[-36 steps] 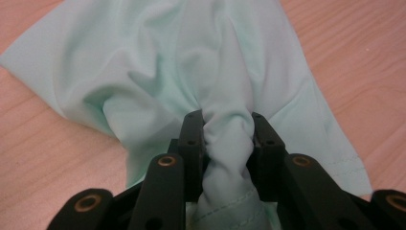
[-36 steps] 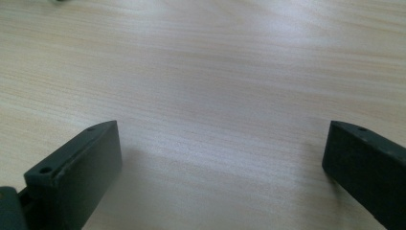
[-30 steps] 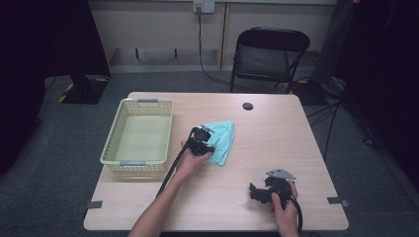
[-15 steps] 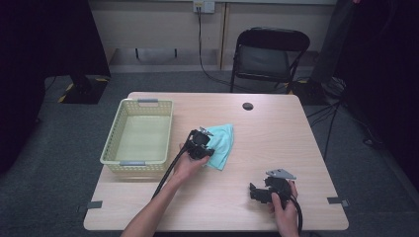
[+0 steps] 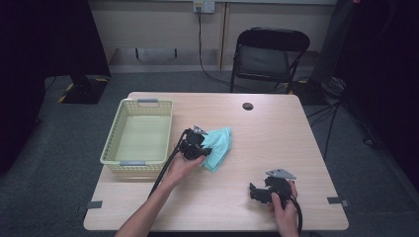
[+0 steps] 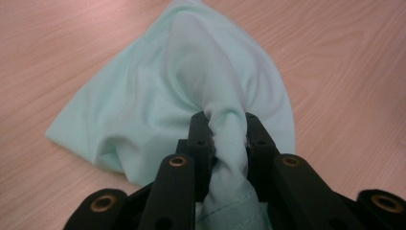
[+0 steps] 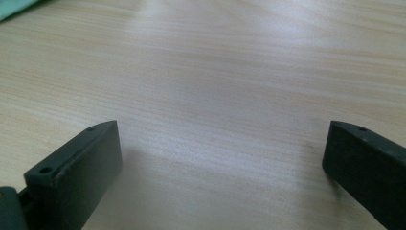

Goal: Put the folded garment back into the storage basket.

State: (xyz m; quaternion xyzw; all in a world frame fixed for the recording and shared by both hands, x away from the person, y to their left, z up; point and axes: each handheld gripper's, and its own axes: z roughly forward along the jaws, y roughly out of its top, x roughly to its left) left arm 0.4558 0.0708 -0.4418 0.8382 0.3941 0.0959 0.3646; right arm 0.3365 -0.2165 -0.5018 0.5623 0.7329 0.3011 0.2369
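A pale mint cloth point(image 5: 220, 144) lies bunched near the middle of the wooden table point(image 5: 276, 123). My left gripper point(image 5: 193, 145) sits at the cloth's left edge and is shut on a gathered fold of it. In the left gripper view the cloth point(image 6: 182, 81) is pinched between both black jaws, and my left gripper point(image 6: 225, 125) holds it low over the tabletop. My right gripper point(image 5: 258, 191) rests near the front right of the table, open. In the right gripper view my right gripper point(image 7: 220, 148) has its jaws spread wide over bare wood.
A pale yellow plastic basket point(image 5: 139, 136) stands at the table's left, with nothing visible inside. A small black disc point(image 5: 247, 106) sits near the far edge. A black folding chair point(image 5: 269, 54) stands behind the table. A corner of the cloth point(image 7: 14, 7) shows at the top left in the right gripper view.
My left gripper has drawn back slightly toward the front left with the cloth in it, so the cloth is more bunched. The right gripper has stayed in place.
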